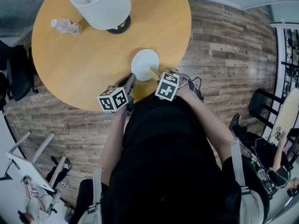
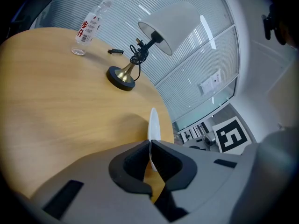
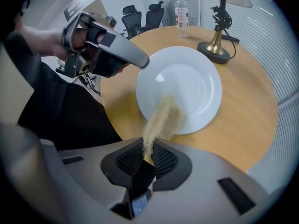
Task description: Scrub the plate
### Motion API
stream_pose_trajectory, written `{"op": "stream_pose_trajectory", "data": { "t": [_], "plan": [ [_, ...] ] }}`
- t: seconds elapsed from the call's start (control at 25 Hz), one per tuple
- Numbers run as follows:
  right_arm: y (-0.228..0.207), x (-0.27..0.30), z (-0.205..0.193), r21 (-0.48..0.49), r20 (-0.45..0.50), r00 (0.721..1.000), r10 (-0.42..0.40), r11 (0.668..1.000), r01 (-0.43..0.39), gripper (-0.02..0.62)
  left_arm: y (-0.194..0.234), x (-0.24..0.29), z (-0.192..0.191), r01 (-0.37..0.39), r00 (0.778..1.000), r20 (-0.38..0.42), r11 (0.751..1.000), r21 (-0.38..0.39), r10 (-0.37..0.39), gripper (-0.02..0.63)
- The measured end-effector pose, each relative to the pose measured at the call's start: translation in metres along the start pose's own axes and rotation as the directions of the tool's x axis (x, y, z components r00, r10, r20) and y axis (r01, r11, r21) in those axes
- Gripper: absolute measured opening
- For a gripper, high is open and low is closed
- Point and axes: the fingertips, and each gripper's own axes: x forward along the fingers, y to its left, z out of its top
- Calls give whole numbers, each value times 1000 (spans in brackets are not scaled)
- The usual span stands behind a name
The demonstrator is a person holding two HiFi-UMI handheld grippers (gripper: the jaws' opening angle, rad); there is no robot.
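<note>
Plate [image 3: 187, 85] first: it sits at my near edge of the round wooden surface [image 1: 84, 55]. My left tongs [image 2: 150, 146] are pressed together on its thin rim. My right tongs [image 3: 149, 148] pinch one end of a tan, fibrous scrubber [image 3: 163, 120], whose free end lies on the plate's near side. From the left gripper view the plate shows edge-on with a shadow beside it, so I judge it tipped up rather than flat. I cannot tell whether its far rim touches the wood.

My worry is the left hold. It is only a narrow bite on a smooth rim, and a firm scrubbing push could twist the plate out of it. This close to the edge, a slip could send the plate onto the plank floor [image 1: 224, 55]. The scrubber is floppy and held by its tip, so it may fold or pull free instead of rubbing.

Farther across the surface stand a brass-footed lamp [image 1: 100, 6] with a white shade and a small water bottle [image 1: 66, 26], both well apart from the plate. Beyond them are office chairs [image 3: 140, 15] and a wall of pale blinds [image 2: 187, 55].
</note>
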Motion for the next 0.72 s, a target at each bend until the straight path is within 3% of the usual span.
{"op": "stream_pose_trajectory", "data": {
  "t": [0.36, 0.48, 0.72],
  "plan": [
    [7, -21, 65, -1, 168, 985, -43, 999, 44, 46, -3, 2, -3, 8, 1000, -7, 1000, 8, -8, 23],
    [3, -15, 64, 9, 151, 987, -64, 998, 63, 46, -2, 0, -3, 6, 1000, -8, 1000, 6, -6, 23],
    [-11, 3, 19, 75, 34, 996, -78, 994, 75, 46, -4, -4, -5, 3, 1000, -13, 1000, 8, -3, 23]
  ]
}}
